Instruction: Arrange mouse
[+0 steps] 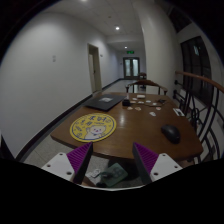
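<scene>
A dark mouse (171, 132) lies on the right side of the brown wooden table (125, 140), well beyond my fingers. A round yellow mouse pad (92, 126) with a cartoon print lies on the table's left part, ahead of my left finger. My gripper (112, 158) is held above the table's near edge with its purple pads (80, 157) wide apart and nothing between them. Below the fingers, some papers or cards (108, 176) show on the floor or a lower surface.
A closed dark laptop (103, 102) lies behind the yellow pad. Small items (140, 102) are scattered on the far part of the table. Chairs (186, 100) stand at the right. A corridor with a door (131, 67) runs behind.
</scene>
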Motion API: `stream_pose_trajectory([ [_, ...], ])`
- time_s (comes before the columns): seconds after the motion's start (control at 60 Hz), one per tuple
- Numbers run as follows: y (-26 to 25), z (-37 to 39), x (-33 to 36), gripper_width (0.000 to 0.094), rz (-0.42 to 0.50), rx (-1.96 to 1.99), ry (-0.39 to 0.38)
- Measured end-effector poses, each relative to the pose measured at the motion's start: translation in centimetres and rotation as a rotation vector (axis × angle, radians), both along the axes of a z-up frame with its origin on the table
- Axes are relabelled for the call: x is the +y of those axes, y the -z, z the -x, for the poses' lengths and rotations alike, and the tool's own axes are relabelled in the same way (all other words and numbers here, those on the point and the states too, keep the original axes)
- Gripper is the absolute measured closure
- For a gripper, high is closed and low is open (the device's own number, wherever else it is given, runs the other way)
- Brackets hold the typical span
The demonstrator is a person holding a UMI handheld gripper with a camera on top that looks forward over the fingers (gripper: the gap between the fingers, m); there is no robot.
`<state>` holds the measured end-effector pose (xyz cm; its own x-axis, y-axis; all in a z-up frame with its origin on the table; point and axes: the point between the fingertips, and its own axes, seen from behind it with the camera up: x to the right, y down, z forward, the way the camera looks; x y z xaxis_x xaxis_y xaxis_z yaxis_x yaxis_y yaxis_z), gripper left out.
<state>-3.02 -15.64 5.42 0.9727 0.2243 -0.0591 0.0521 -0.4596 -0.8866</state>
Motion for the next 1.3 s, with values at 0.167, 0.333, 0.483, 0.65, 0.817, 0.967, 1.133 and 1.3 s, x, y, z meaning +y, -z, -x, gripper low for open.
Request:
stream_pose_trajectory([
  [0.167,0.5,-4.9,0.9,0.0135,-0.001,-0.041,0.081],
  [0.333,2.5,-13.6,4.1,0.0124,0.002,-0.142,0.221],
  [0.483,5.1,-20.0,7.0,0.0129,0.047,-0.159,0.322],
  [0.65,6.7,-23.8,10.6,0.0126,0.064,-0.15,0.363],
  [0.817,7.1,-25.0,14.7,0.0205,0.085,-0.077,0.357],
  [0.967,7.2,-26.0,16.2,0.0496,0.048,-0.061,0.4],
  [1.133,5.0,-26.0,15.4,0.0593,0.018,-0.014,0.443],
  [1.3,-8.0,-14.7,15.6,0.0596,-0.199,0.062,0.356],
])
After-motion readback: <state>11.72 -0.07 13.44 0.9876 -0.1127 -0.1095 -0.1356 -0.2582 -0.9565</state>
